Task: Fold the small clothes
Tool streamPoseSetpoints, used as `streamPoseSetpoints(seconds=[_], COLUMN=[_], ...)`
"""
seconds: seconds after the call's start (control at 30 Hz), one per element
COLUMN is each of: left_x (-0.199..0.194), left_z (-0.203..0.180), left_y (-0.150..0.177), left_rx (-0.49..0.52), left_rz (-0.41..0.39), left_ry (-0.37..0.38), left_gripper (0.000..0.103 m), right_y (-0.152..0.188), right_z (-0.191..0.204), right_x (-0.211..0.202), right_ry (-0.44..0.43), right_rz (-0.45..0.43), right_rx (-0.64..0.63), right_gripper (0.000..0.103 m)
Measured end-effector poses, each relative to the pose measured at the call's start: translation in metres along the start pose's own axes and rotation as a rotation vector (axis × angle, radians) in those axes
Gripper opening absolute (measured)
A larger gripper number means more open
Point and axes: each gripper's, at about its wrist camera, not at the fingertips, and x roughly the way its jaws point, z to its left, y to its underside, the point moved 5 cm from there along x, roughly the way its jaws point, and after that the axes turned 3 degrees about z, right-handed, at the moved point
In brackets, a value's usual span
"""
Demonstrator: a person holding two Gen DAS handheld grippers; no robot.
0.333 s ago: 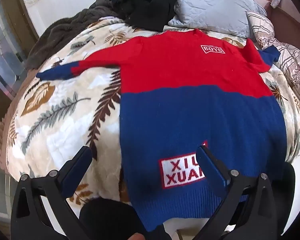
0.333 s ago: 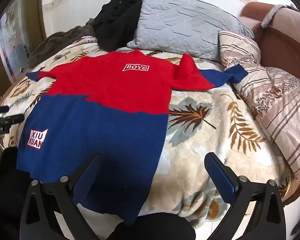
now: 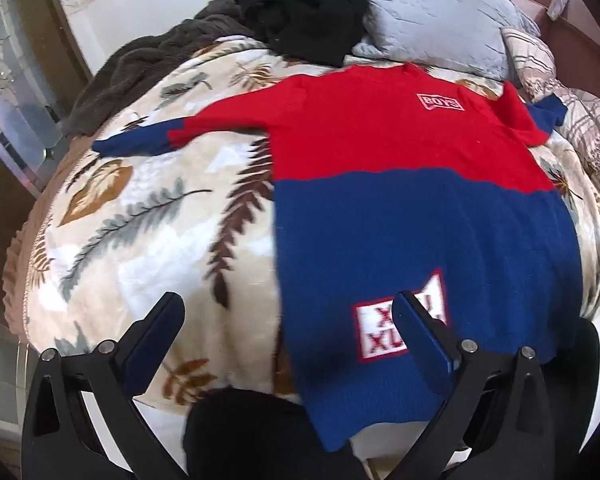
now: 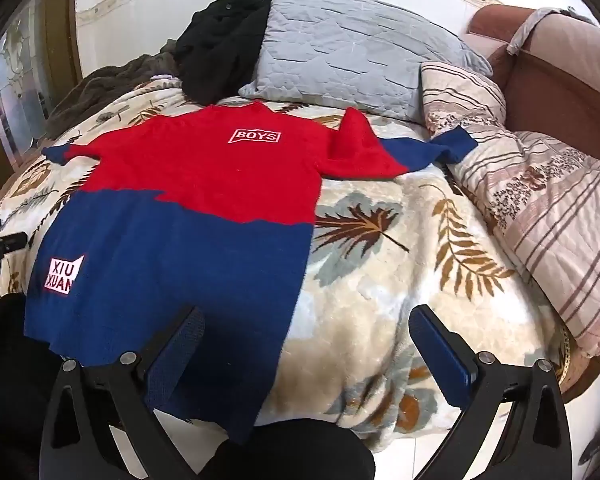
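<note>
A small knitted sweater [image 3: 412, 208] [image 4: 188, 216], red on top and blue below, lies flat on the leaf-print blanket with both sleeves spread out. It bears a white "BOYS" patch near the collar and a white lettered patch near the hem. My left gripper [image 3: 288, 320] hovers open above the sweater's lower left edge, its right finger over the hem patch. My right gripper [image 4: 306, 334] is open above the lower right edge of the hem, with nothing between its fingers.
The leaf-print blanket [image 4: 400, 280] covers the bed. A grey quilted pillow [image 4: 352, 48], a black garment pile [image 4: 224, 48] and a dark brown throw [image 3: 140, 60] lie at the head. A striped quilt [image 4: 548, 216] lies to the right, below a brown headboard [image 4: 560, 80].
The left gripper has shifted a little left and closer to the bed, so the sweater sits further right in its view. The right gripper's view is nearly unchanged.
</note>
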Motion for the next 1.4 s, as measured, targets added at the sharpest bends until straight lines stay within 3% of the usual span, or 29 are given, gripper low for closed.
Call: streamPoseSetpoints(seconds=[0.17,1.4], left_x=[0.002,0.01], left_z=[0.013,-0.014], left_y=[0.001,0.003], left_rx=[-0.023,0.046], left_rz=[0.01,0.018], left_ry=[0.009,0.095], left_gripper=[0.103,0.103], right_y=[0.003,0.002], right_z=[-0.006,-0.01], right_x=[0.004,0.022], right_ry=[0.009,0.015], right_rz=[0.011,0.053], right_rx=[0.02,0.031], right_gripper=[0.103,0.103])
